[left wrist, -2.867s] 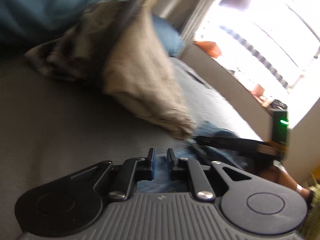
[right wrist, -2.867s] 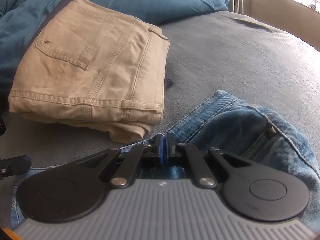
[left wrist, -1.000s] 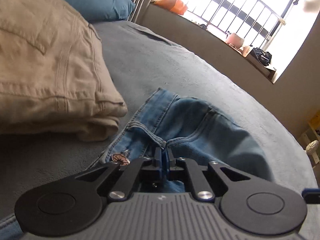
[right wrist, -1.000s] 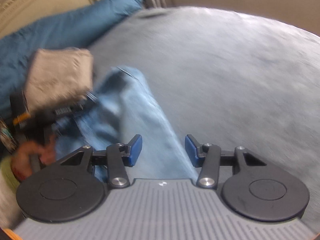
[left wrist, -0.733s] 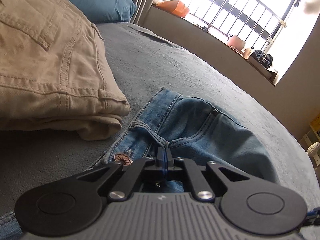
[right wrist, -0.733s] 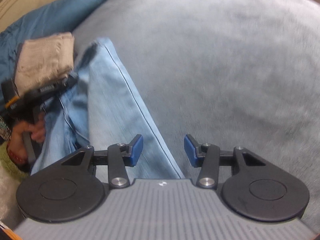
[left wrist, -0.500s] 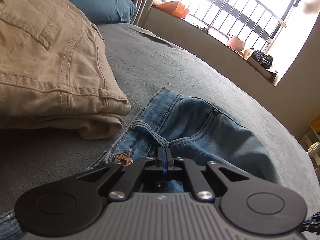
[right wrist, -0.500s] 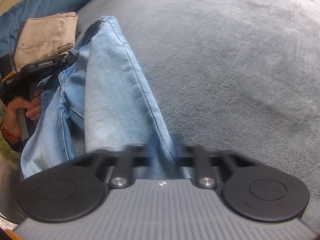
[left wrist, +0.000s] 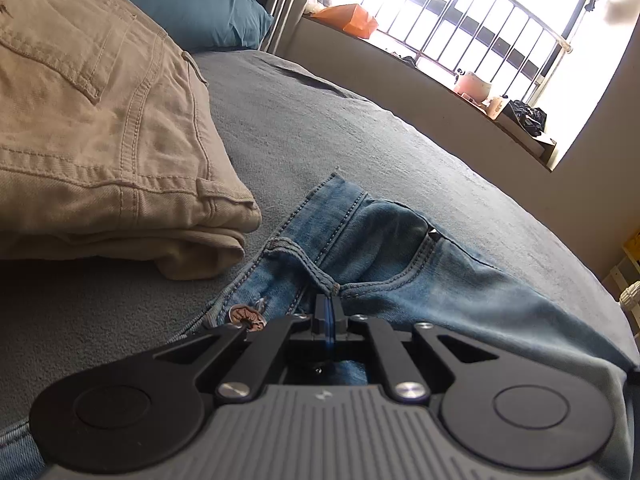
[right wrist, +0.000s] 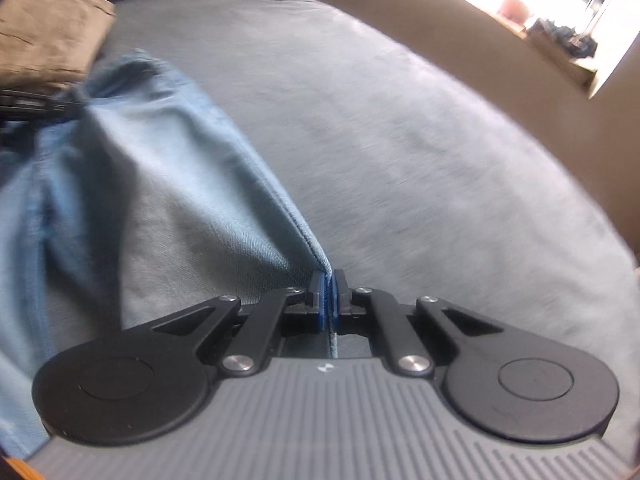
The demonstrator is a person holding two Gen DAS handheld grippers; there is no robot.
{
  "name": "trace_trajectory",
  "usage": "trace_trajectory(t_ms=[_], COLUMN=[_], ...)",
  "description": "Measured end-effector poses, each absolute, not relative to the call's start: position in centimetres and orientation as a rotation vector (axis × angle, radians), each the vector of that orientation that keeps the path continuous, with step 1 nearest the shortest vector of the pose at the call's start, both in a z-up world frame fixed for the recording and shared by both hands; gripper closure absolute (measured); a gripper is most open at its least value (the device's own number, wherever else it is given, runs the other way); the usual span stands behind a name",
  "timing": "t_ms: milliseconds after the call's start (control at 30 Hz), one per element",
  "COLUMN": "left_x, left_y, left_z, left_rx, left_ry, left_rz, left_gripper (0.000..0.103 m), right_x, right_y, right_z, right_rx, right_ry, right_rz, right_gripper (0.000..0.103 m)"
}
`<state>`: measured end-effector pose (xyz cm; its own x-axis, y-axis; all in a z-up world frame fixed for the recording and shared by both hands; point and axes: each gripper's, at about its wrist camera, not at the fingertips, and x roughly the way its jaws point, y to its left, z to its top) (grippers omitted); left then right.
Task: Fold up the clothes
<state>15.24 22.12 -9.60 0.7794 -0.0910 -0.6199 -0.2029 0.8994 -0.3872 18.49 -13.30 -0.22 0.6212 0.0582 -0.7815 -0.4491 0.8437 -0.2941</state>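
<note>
Two grips on blue jeans (left wrist: 400,248) spread across grey bed (left wrist: 320,128): left gripper (left wrist: 330,307) clamped at waistband, right gripper (right wrist: 329,294) pinching leg edge. Beside waistband, folded khaki trousers (left wrist: 100,128).

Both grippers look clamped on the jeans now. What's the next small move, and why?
Probably lift the right gripper, shut on the leg's edge seam, toward the waistband, which the left gripper pins on the grey bedcover; the blue denim jeans lie unfolded beside the folded beige trousers.

Faded denim jeans (left wrist: 400,256), matt twill khaki trousers (left wrist: 100,128), and seemingly napped, fleecy grey bedcover (left wrist: 320,128).
</note>
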Motion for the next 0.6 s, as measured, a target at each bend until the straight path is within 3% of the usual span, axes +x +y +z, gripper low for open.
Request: trace_trajectory(t_ms=[400, 467, 533, 600], left_x=[15.2, 15.1, 15.0, 14.9], left_y=[22.1, 22.2, 22.2, 22.3], left_z=[-9.7, -9.8, -9.8, -9.9], left_rx=[-0.453, -0.459, -0.466, -0.478], left_ry=[0.667, 0.663, 0.656, 0.647], left_rz=[0.055, 0.055, 0.056, 0.057], left_gripper=[0.1, 0.1, 0.1, 0.1], right_x=[23.3, 23.5, 23.7, 23.9], right_y=[-12.3, -13.0, -14.3, -15.6], right_z=[-7.4, -6.0, -4.0, -2.0], right_rx=[-0.682, -0.642, -0.577, -0.481], right_ry=[0.9, 0.908, 0.908, 0.909], right_rz=[0.262, 0.263, 0.263, 0.276], right_gripper=[0.098, 0.081, 0.07, 0.067])
